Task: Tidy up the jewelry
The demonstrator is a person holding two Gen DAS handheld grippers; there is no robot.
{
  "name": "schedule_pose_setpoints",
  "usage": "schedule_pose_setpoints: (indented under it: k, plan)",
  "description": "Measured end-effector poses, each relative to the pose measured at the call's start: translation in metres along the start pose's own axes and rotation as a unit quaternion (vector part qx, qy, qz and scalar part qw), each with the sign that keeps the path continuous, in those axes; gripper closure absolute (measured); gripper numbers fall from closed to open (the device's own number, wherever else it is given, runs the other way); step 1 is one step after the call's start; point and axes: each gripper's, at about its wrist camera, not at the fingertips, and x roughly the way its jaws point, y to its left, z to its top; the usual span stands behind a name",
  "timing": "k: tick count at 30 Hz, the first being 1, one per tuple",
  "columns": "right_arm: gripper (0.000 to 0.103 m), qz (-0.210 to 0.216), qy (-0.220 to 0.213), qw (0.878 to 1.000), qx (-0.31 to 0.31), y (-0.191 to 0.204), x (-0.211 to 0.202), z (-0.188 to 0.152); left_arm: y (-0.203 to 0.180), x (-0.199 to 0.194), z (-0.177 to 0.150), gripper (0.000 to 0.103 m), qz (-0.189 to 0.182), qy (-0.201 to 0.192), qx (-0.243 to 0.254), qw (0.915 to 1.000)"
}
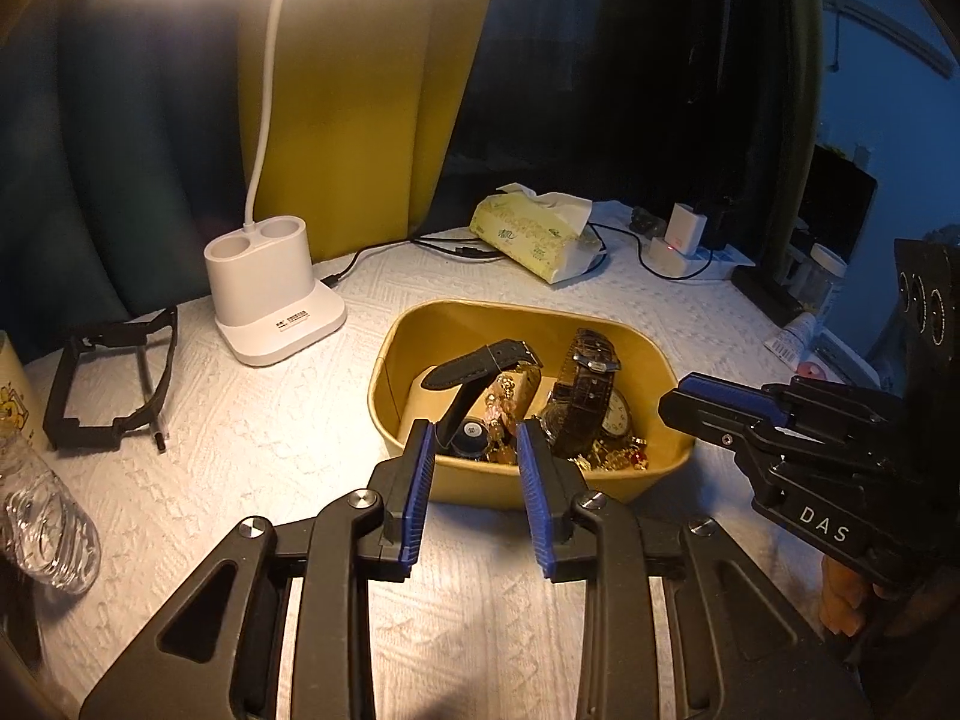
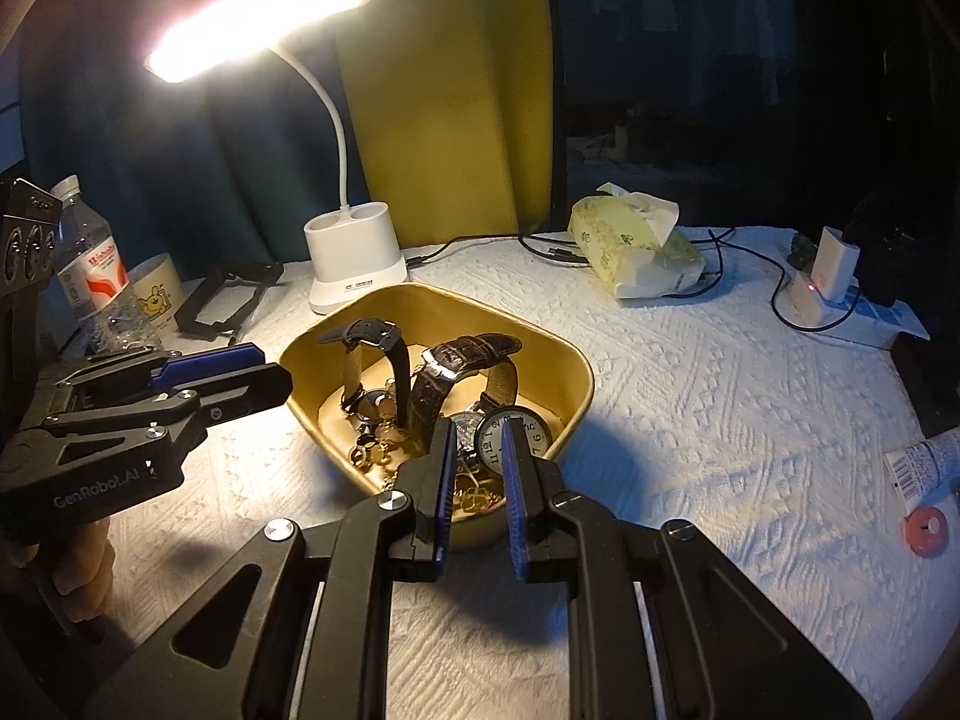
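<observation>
A gold tray (image 1: 642, 336) (image 2: 576, 384) on the white cloth holds a black-strap watch (image 1: 480, 360) (image 2: 369, 333), a brown leather-strap watch (image 1: 591, 396) (image 2: 462, 354), a white-faced pocket watch (image 1: 618, 417) (image 2: 525, 429) and gold jewelry (image 1: 618, 456) (image 2: 474, 495). My left gripper (image 1: 474, 429) (image 2: 264, 369) is open and empty over the tray's near rim. My right gripper (image 2: 478, 426) (image 1: 684, 393) is open and empty above the tray's near edge, beside the pocket watch.
A white desk lamp base (image 1: 270, 294) (image 2: 354, 264) stands behind the tray. A tissue pack (image 1: 534, 231) (image 2: 636, 246), cables and a charger (image 1: 675, 240) (image 2: 822, 282) lie at the back. A black frame (image 1: 108, 372), a bottle (image 2: 90, 258) and a mug (image 2: 156, 291) are left.
</observation>
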Motion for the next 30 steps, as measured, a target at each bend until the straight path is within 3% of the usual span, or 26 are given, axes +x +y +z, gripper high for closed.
schedule_pose_setpoints:
  k: [16, 30]
  plan:
    - [0.074, -0.018, -0.007, 1.000, -0.002, 0.020, -0.039, -0.019, -0.004, -0.044, -0.027, 0.072, -0.007, -0.011, -0.007, 0.9999]
    - [0.068, -0.032, -0.020, 0.999, 0.007, 0.032, -0.080, -0.040, -0.017, -0.084, -0.048, 0.067, -0.009, -0.026, 0.013, 0.9995]
